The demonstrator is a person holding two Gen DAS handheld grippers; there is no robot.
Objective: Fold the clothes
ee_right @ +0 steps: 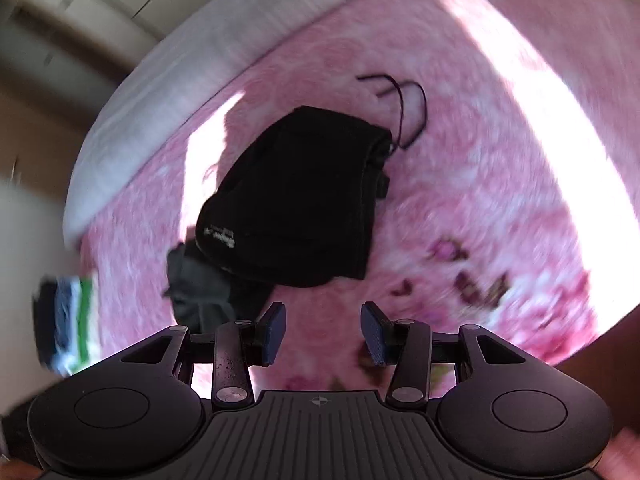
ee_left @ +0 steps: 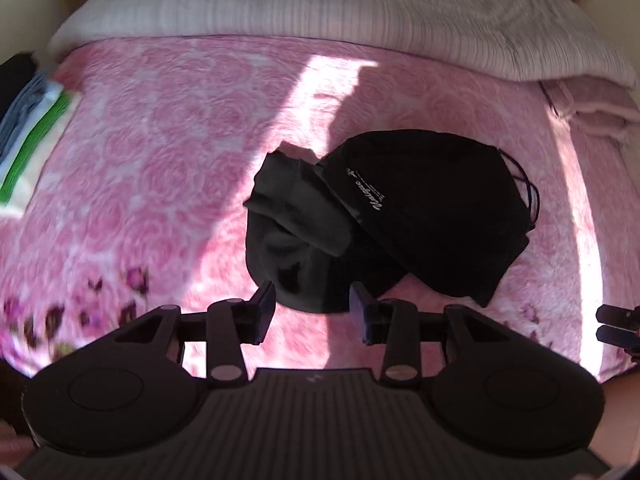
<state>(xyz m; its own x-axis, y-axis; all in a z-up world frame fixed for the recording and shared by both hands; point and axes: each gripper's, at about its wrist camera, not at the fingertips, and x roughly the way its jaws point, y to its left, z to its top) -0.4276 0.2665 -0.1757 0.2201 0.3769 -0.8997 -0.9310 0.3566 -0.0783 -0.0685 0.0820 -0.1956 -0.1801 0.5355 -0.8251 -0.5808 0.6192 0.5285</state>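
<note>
On the pink blanket [ee_left: 160,160] lies black clothing [ee_left: 400,216]; both grippers' fingers gape empty.

My right gripper [ee_right: 324,330] hangs with jaws apart and empty above the pink blanket [ee_right: 480,184]. Ahead lies the folded black garment [ee_right: 296,208], its drawstring [ee_right: 404,112] trailing; blur hides finer detail, possibly white lettering.

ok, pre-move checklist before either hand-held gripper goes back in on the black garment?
1. Left hand-held gripper open, empty: ok.
2. Right hand-held gripper open, empty: ok.
3. Black garment lying on the pink blanket, clear of both grippers: ok.
4. Fold finished: not ok, a loose part sticks out from under the folded part.
5. Drawstring tucked in: not ok, trailing on blanket.
6. Image sharpness: not ok, both views blurred.
</note>
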